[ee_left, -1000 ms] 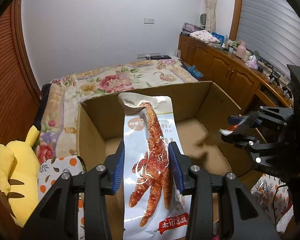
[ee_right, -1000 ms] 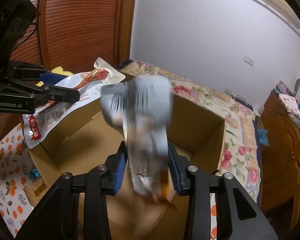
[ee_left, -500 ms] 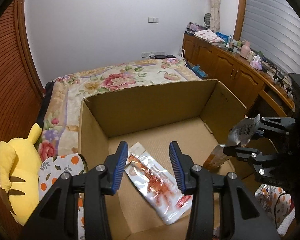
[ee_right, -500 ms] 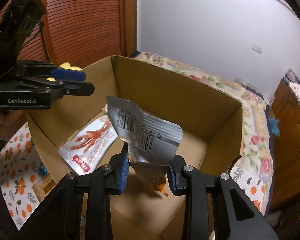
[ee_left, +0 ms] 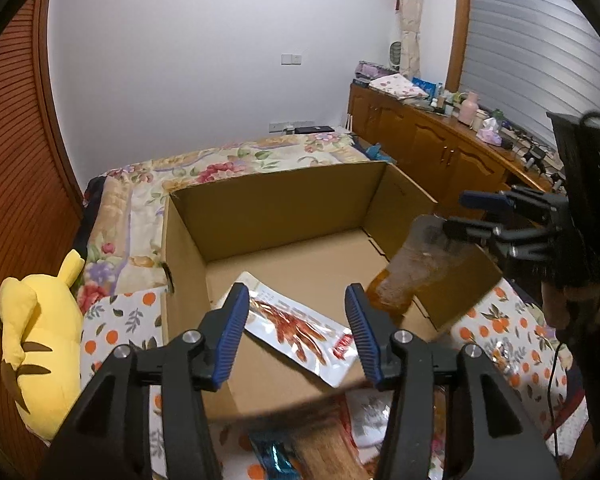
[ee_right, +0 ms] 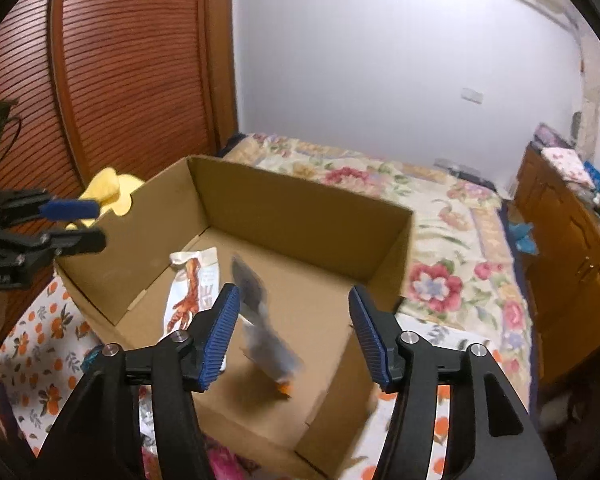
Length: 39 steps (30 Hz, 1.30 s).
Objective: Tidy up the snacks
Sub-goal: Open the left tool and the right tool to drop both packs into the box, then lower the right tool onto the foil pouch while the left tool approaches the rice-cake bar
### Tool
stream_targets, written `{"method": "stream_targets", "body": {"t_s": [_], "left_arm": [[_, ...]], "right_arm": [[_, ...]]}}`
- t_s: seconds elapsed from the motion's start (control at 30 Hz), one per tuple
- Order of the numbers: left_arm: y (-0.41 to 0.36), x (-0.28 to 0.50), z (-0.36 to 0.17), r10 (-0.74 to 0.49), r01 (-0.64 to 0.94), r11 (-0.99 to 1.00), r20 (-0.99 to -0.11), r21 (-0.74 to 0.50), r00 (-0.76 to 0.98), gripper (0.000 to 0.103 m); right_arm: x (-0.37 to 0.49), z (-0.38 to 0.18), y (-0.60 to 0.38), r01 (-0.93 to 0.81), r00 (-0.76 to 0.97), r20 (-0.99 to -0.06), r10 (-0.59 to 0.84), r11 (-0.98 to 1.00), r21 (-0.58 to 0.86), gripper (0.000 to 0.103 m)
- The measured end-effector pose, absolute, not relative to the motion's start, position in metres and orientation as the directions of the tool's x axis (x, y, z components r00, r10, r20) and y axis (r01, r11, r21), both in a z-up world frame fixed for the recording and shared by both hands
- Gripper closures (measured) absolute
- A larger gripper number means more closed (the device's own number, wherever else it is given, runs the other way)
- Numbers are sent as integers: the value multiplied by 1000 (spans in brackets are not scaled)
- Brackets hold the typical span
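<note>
An open cardboard box [ee_left: 276, 208] stands on the bed. A white packet printed with red chicken feet [ee_left: 300, 328] lies flat on the box floor, below and apart from my left gripper [ee_left: 296, 304], whose jaws are opening with nothing between them. My right gripper [ee_right: 294, 304] hangs over the box's near right part, jaws opening. A silver packet with an orange end [ee_right: 264, 328], blurred, drops loose between its fingers without touching the pads. The left wrist view shows this silver packet [ee_left: 412, 272] just under the right gripper [ee_left: 480, 216]. The chicken-feet packet [ee_right: 190, 292] also shows in the right wrist view.
A yellow plush toy [ee_left: 36, 340] sits left of the box on an orange-print cloth [ee_left: 116, 328]. More snack packets [ee_left: 320, 452] lie in front of the box. A floral bedspread [ee_right: 440, 240] stretches behind; wooden cabinets [ee_left: 432, 140] line the right wall.
The left gripper let go of the chicken-feet packet, which now lies in the box, and drew back. The right gripper has just opened and the silver packet is dropping out.
</note>
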<state>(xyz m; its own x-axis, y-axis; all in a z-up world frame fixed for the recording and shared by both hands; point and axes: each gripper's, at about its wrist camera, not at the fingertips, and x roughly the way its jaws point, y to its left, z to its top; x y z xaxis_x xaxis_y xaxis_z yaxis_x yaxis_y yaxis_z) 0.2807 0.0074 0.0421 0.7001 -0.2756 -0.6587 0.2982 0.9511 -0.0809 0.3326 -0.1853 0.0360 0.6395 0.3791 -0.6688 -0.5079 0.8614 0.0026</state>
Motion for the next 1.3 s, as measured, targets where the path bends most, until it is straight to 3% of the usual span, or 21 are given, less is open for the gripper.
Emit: {"method": "stream_targets", "body": {"t_s": [0.6, 1.3], "left_arm": [[-2, 192, 22, -303, 313, 944, -648, -104, 699, 44], [-14, 192, -72, -280, 274, 952, -750, -137, 600, 44]], "right_arm": [[251, 48, -237, -443, 683, -628, 373, 895, 49, 42], [205, -65, -284, -324, 568, -772, 286, 940, 110, 41]]}}
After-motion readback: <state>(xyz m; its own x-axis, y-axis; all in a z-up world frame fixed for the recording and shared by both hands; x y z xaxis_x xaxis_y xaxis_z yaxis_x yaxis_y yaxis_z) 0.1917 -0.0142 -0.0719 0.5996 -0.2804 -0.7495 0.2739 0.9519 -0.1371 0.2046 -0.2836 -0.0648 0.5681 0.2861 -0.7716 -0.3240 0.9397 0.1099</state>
